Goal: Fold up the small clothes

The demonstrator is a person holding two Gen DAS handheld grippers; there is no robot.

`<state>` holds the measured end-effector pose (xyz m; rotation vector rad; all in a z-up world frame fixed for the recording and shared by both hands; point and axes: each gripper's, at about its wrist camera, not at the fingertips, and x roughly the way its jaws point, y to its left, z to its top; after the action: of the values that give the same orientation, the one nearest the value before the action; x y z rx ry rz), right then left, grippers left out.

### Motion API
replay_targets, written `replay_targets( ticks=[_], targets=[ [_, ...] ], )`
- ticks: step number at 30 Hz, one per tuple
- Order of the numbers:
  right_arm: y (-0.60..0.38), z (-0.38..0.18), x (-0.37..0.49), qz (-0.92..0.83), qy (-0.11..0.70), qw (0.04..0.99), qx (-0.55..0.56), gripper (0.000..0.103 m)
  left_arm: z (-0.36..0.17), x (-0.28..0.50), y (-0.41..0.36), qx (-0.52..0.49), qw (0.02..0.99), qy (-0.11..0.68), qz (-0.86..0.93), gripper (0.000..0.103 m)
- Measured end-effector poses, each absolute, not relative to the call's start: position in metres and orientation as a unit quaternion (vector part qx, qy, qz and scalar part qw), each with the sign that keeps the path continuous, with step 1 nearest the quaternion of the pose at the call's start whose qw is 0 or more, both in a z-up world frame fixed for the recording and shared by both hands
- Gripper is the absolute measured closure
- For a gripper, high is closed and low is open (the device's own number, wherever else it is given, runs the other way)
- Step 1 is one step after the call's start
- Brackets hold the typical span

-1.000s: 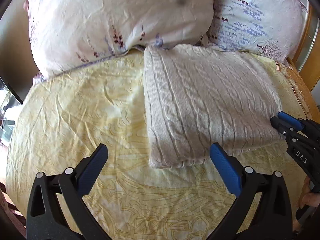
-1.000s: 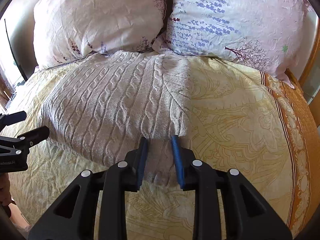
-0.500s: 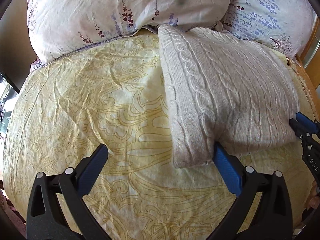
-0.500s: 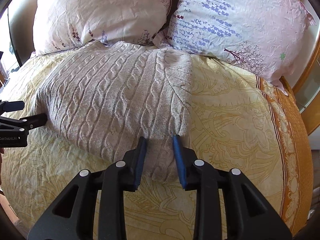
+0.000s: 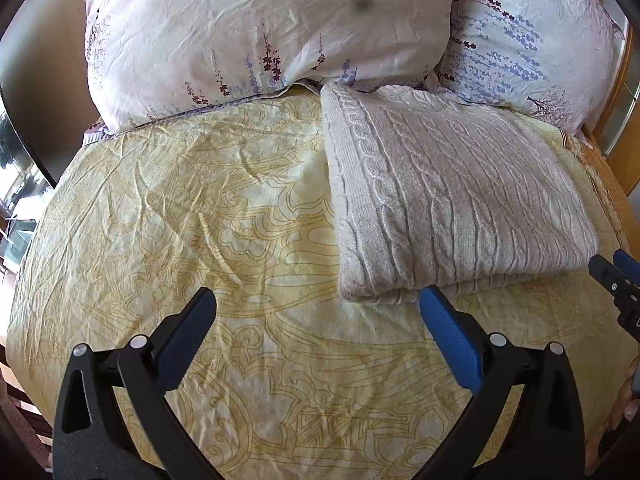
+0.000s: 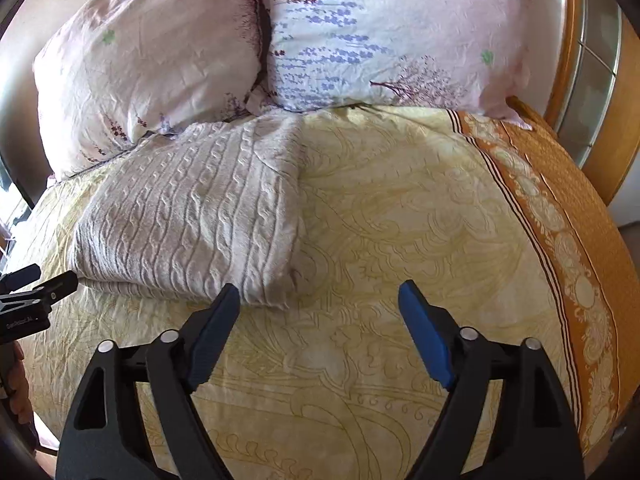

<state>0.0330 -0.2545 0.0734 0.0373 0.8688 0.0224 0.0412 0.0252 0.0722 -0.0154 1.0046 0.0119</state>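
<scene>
A cream cable-knit sweater (image 5: 448,200) lies folded into a rectangle on the yellow patterned bedsheet (image 5: 200,216), its far end against the pillows. It also shows in the right wrist view (image 6: 200,216). My left gripper (image 5: 316,312) is open and empty, just in front of the sweater's near left corner. My right gripper (image 6: 320,304) is open and empty, just in front of the sweater's near right corner. Each gripper's tip shows at the edge of the other's view: the right one (image 5: 616,276) and the left one (image 6: 36,288).
Two floral pillows (image 5: 260,28) (image 6: 384,32) lie at the head of the bed. An orange patterned border (image 6: 572,216) runs along the sheet's right side, beside a wooden bed frame (image 6: 592,120). A dark frame edge (image 5: 28,132) stands at the left.
My right gripper has opened and let go of the sweater's near edge, and it has drawn back. The sweater has settled flat. My left gripper stays open and has pulled back slightly.
</scene>
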Motion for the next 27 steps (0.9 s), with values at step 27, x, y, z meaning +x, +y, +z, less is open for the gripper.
replay_targets(
  ticks=[27],
  targets=[
    [-0.225,0.039,0.036,0.012,0.477,0.879,-0.014,0.001,0.041,0.039,0.027,-0.016,0.85,0.527,0.013,0.002]
  ],
)
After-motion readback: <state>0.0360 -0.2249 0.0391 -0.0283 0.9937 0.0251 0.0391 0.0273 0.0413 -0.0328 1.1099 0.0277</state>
